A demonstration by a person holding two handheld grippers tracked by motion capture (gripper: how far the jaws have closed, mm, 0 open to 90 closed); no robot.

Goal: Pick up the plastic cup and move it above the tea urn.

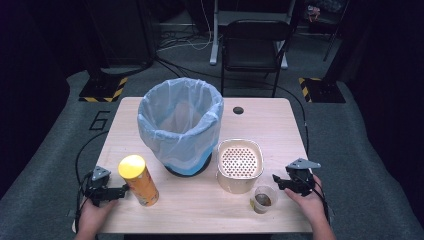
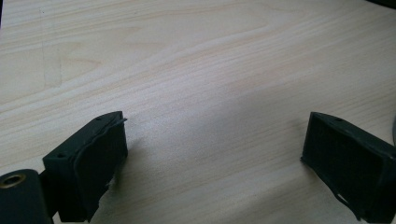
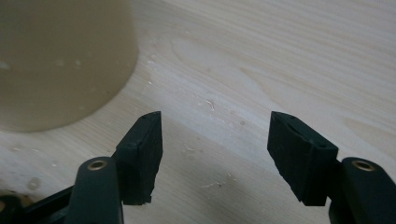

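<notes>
My left gripper [image 1: 120,191] lies at the table's front left with its jaws pointing at a yellow-lidded orange can [image 1: 139,181] just beside it. In the left gripper view the left gripper [image 2: 217,116] is open over bare wood. My right gripper [image 1: 276,181] is at the front right, a little apart from a small clear cup [image 1: 263,199] with brown dregs. In the right gripper view the right gripper [image 3: 215,115] is open with nothing between its jaws, and a beige container [image 3: 60,60] stands ahead to the left.
A bin lined with a blue bag [image 1: 180,125] stands mid-table, and the beige container with a perforated insert [image 1: 240,165] sits to its right. The wooden table [image 1: 200,210] has a cable hole [image 1: 238,110] at the back. A black chair [image 1: 255,45] stands beyond.
</notes>
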